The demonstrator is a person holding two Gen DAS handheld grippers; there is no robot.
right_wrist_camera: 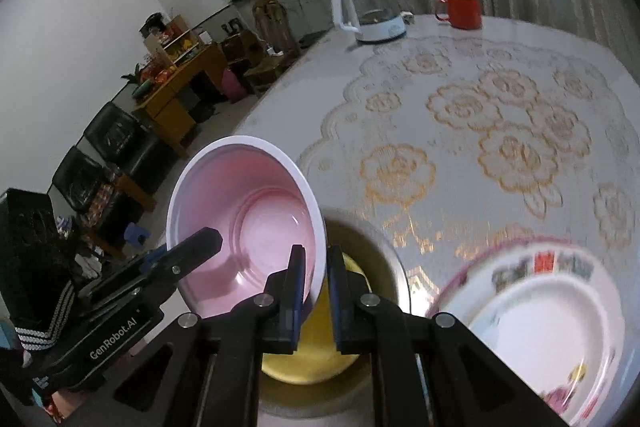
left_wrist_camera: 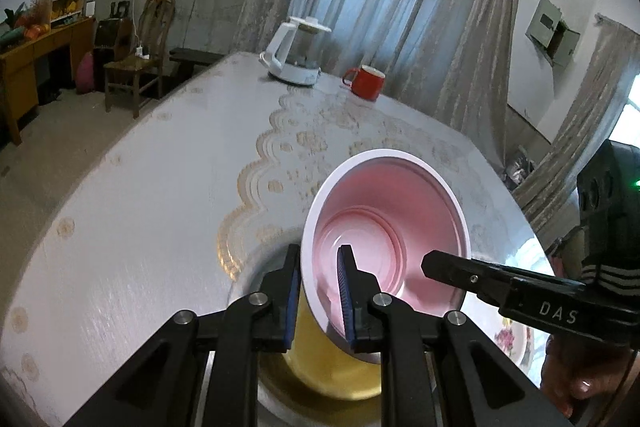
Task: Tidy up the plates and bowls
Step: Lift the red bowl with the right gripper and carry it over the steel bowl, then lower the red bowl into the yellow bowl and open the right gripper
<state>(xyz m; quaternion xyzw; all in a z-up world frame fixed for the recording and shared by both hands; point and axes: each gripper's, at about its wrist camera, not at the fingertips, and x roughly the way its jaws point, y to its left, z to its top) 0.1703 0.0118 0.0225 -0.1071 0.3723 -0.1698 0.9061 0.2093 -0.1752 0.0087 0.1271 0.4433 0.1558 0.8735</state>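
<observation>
Covering most of both views is a round table [right_wrist_camera: 500,99] under a lace-patterned cloth, on which a white kettle [right_wrist_camera: 370,11] and a red mug [right_wrist_camera: 460,9] are seen standing well apart from the work, at the far edge. Nearer the cameras, a flowered plate [right_wrist_camera: 540,327] is seen lying flat on the cloth, just beside a metal bowl [right_wrist_camera: 396,267] in which a yellow bowl [right_wrist_camera: 312,359] is nested. Above that pair a pink bowl [left_wrist_camera: 384,227] is held tilted, clear of the table, by both tools at once: the left gripper [left_wrist_camera: 320,291] is clenched on one side of its rim, one pad inside and one outside, and the right gripper [right_wrist_camera: 316,291] is clenched on the opposite side in the same way. The stacking is judged to be partly done, two bowls being nested already. The pink bowl is not yet set down, and the plate appears not yet placed with the stack.
</observation>
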